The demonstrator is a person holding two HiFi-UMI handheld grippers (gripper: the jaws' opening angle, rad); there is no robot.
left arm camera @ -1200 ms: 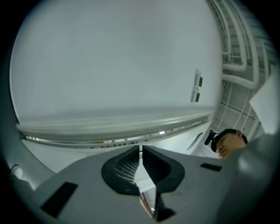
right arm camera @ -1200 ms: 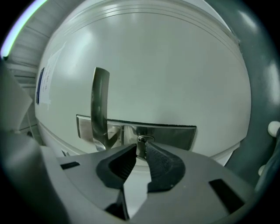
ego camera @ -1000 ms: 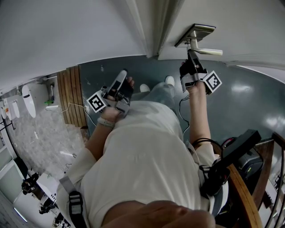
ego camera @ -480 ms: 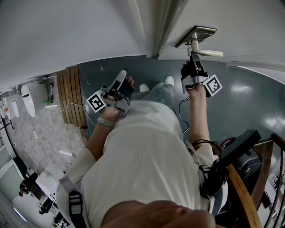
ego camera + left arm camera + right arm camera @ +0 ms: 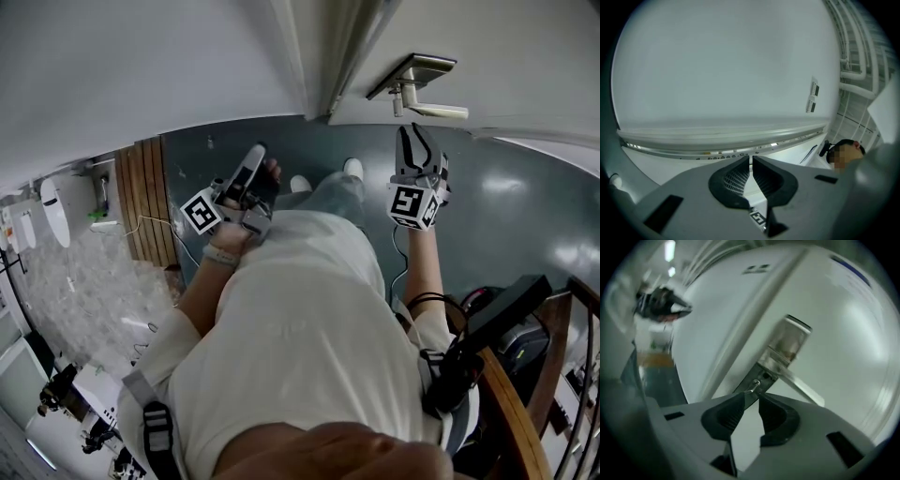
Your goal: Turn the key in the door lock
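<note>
Hand-held gripper (image 5: 751,398) opening off key (image 5: 753,386), handle (image 5: 801,389) beside

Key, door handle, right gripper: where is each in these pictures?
key (image 5: 752,385): right gripper view, on its protruding metal end.
door handle (image 5: 439,111): head view, on the lever.
right gripper (image 5: 752,396): right gripper view, midway between its fingertips; jaws have just been opening, nothing between them, key just ahead.
</note>
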